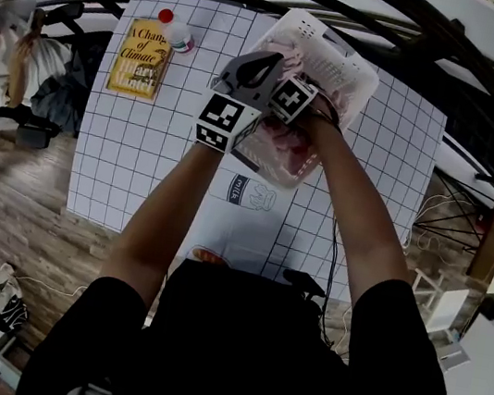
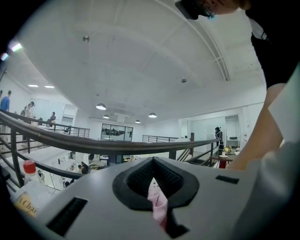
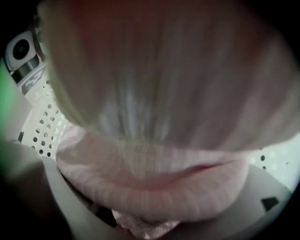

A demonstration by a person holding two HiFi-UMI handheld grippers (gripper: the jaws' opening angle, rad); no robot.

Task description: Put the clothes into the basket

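A white perforated basket [image 1: 349, 64] stands at the far side of the grid-marked table, with pink clothes [image 1: 288, 147] in it. Both grippers hang over it. My left gripper [image 1: 268, 62] points up and away, shut on a small fold of pink cloth [image 2: 158, 202] that shows between its dark pads [image 2: 140, 176]. My right gripper [image 1: 285, 121] reaches down into the basket. In the right gripper view a pink striped garment [image 3: 154, 187] fills nearly everything and bulges between the jaws, which stand wide apart. The basket wall [image 3: 40, 124] shows at the left.
A yellow book [image 1: 141, 57] and a red-capped bottle [image 1: 176, 32] lie at the table's far left. A milk carton picture [image 1: 250, 192] sits on the grid mat [image 1: 141, 155]. A dark railing [image 1: 425, 29] curves behind the table. Wooden floor lies to the left.
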